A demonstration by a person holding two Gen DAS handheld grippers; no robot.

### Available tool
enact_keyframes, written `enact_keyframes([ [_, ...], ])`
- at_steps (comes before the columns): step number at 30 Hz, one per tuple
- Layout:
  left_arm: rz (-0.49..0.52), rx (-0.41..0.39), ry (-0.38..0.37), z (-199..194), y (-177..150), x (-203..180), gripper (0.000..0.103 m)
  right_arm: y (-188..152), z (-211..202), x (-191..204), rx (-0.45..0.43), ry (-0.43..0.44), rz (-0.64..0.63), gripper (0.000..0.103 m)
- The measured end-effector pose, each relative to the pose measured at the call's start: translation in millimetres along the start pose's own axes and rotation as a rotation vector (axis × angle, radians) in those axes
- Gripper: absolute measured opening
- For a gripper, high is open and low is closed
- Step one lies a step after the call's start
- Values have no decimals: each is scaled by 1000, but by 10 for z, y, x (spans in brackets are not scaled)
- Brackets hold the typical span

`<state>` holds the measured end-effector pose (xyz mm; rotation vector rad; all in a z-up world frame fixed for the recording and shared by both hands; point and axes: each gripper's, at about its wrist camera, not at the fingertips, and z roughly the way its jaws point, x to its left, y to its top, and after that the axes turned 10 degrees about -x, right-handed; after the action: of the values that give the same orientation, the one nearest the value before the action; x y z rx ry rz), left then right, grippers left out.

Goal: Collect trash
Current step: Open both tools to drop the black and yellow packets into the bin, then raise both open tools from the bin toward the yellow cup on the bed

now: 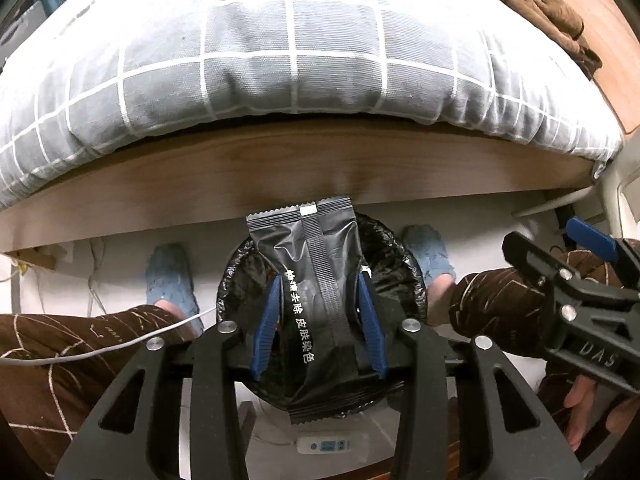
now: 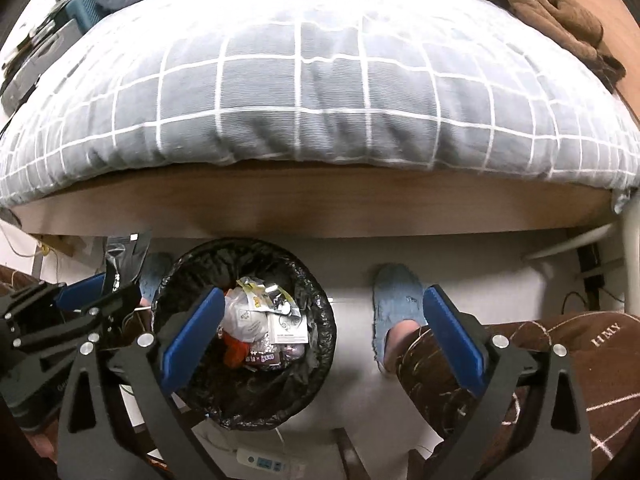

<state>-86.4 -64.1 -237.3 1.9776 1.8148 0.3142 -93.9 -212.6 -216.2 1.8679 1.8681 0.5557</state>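
black wrapper (image 1: 320, 300) between left tongs (image 1: 320, 320) (pads barely parted), over lined bin (image 2: 244, 320), right tongs (image 2: 324, 340) wide open, empty

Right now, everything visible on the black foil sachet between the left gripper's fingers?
The black foil sachet is a crinkled glossy pouch with serrated crimped ends, a ribbed centre seam and white Chinese print. It hangs lengthwise between the left gripper's blue pads, directly above the black-bagged round trash bin. Whether the pads press it cannot be told.
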Motion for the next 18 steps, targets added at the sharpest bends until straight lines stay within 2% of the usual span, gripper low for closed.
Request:
enact_keyframes([
  [4, 21, -12, 50, -46, -18, -3, 59, 21, 3, 38, -11, -1, 1, 95],
  [6, 35, -38, 76, -100, -13, 14, 72, 18, -11, 54, -16, 2, -9, 95],
  [10, 30, -66, 74, -239, 48, 51, 82, 73, -60, 71, -35, 6, -19, 95],
  [15, 12, -135, 89, -516, 191, 110, 96, 240, -234, 95, -103, 14, -33, 95],
  [18, 16, -181, 117, -667, 264, 134, 97, 341, -326, 122, -149, 39, -48, 95],
])
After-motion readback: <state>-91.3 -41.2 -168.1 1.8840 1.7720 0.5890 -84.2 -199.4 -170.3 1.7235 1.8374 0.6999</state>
